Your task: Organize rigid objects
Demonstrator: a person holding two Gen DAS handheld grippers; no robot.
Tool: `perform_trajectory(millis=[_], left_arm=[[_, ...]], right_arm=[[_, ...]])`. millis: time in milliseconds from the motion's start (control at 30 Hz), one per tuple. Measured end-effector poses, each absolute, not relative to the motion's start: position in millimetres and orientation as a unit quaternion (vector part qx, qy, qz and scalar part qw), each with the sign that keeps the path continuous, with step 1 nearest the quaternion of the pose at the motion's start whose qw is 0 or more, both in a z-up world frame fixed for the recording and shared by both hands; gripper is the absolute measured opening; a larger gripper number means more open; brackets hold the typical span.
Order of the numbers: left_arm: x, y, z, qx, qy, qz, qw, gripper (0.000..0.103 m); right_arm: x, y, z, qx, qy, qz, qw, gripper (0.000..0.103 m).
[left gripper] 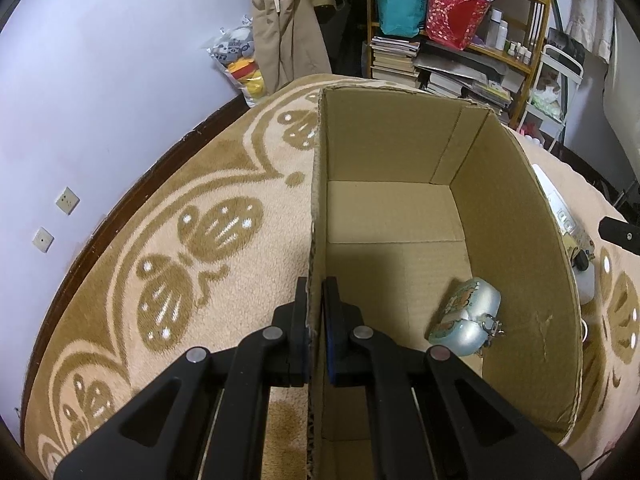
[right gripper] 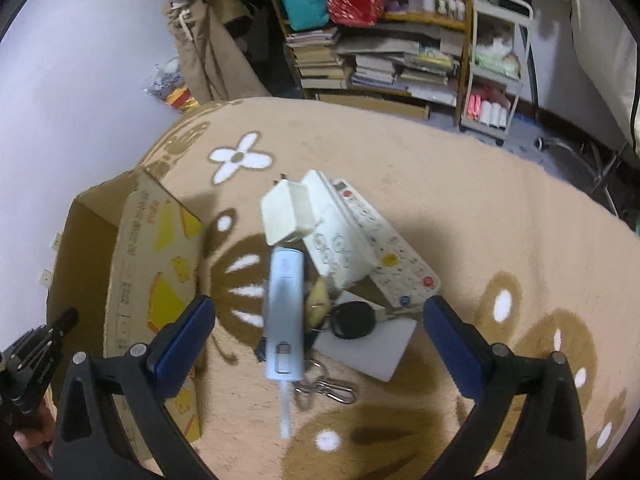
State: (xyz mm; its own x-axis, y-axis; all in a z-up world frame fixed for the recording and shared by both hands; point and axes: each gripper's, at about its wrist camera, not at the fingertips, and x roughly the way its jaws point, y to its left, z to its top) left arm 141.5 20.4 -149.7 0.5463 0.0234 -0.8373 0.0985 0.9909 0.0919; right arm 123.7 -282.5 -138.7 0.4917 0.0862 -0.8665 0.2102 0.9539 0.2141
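My left tongs (left gripper: 316, 312) are clamped on the near wall of the cardboard box (left gripper: 400, 140), one pad outside and one inside the thin brown edge. The box is plain corrugated brown inside, open at the top, with yellow printed shapes on its outer side (right gripper: 160, 280); it stands on a beige carpet (left gripper: 180, 200) with brown butterfly and flower patterns. One thing lies in it: a small silvery-green clasp purse (left gripper: 466, 316) with a patterned panel, on the box floor near the right wall. My right tongs (right gripper: 318, 320) stand wide apart with nothing between the pads, hanging above a small heap on the carpet just right of the box. In that heap I count one pale blue stick-shaped gadget (right gripper: 284, 312) with a thin white tip, slightly blurred; one white plug adapter (right gripper: 286, 212); one white remote control (right gripper: 380, 252) with coloured buttons; one white rounded block (right gripper: 340, 252) resting on the remote; one black car key (right gripper: 354, 320) with a metal ring and clip (right gripper: 328, 390); one flat white card (right gripper: 368, 352) beneath the key; and one small yellowish piece (right gripper: 318, 300) that I cannot make out.
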Motion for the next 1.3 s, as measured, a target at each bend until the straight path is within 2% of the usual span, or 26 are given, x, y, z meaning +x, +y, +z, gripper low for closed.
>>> perform_trajectory(millis=[233, 267, 300, 433, 467, 533, 600, 700, 1300], left_arm=[[141, 20, -150, 0.062, 0.475, -0.022, 0.877, 0.005], [141, 20, -150, 0.063, 0.476, -0.022, 0.877, 0.005], [141, 20, -150, 0.063, 0.476, -0.021, 0.877, 0.005], [140, 21, -149, 0.064, 0.478, -0.021, 0.876, 0.005], [140, 21, -148, 0.065, 0.477, -0.021, 0.876, 0.005], [139, 21, -148, 0.068, 0.477, -0.021, 0.876, 0.005], [140, 20, -148, 0.068, 0.478, -0.021, 0.875, 0.005], [140, 20, -148, 0.068, 0.478, -0.021, 0.876, 0.005], [141, 20, -148, 0.067, 0.478, -0.021, 0.875, 0.006]], right_arm=[[127, -291, -151, 0.169, 0.501, -0.022, 0.848, 0.103], [128, -292, -153, 0.178, 0.501, -0.015, 0.847, 0.099], [128, -292, -155, 0.187, 0.502, -0.008, 0.844, 0.089], [131, -301, -165, 0.248, 0.501, 0.022, 0.829, 0.069], [132, -301, -167, 0.254, 0.5, 0.024, 0.828, 0.06], [134, -301, -169, 0.252, 0.5, 0.026, 0.828, 0.05], [134, -298, -170, 0.253, 0.498, 0.034, 0.829, 0.027], [136, -296, -172, 0.257, 0.499, 0.048, 0.826, 0.02], [141, -294, -186, 0.239, 0.527, 0.025, 0.816, 0.02]])
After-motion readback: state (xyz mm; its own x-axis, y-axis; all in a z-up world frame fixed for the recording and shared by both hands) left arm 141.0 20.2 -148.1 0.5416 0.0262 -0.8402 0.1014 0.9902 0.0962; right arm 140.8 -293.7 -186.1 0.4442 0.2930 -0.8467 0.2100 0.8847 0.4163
